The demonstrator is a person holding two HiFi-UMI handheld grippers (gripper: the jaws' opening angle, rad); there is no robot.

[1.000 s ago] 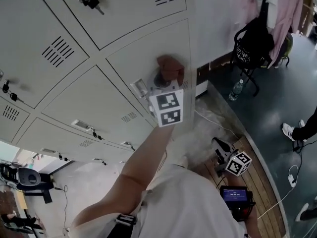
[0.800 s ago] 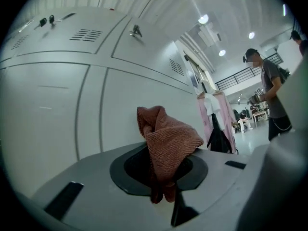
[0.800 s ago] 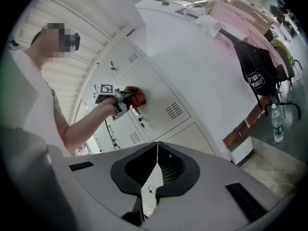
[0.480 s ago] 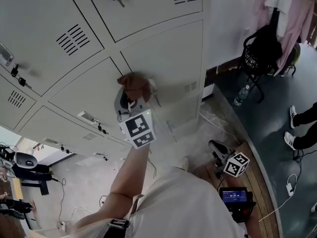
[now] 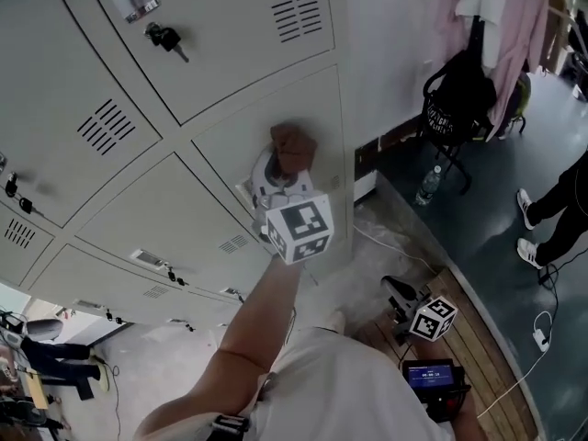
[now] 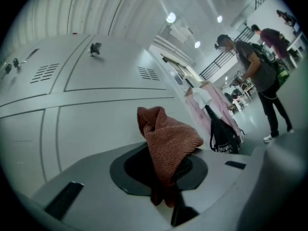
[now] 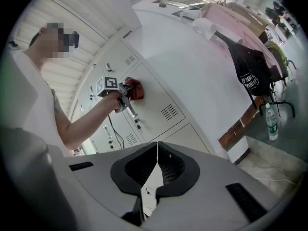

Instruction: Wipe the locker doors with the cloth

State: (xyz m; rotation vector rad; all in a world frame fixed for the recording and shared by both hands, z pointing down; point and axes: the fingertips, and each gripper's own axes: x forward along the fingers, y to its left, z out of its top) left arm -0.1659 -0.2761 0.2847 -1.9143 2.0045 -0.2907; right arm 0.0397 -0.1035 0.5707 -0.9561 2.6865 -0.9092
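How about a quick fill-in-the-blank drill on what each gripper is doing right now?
1. The left gripper is shut on a reddish-brown ____.
2. That gripper holds it up against a grey locker ____.
3. The right gripper has its jaws ____, with nothing between them.
4. On the floor near the black bag stands a clear plastic ____.

Missing words: cloth; door; shut; bottle.

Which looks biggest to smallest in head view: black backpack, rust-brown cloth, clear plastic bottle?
1. Black backpack.
2. Rust-brown cloth, nearer the camera, so its real size is unsure.
3. Clear plastic bottle on the floor.
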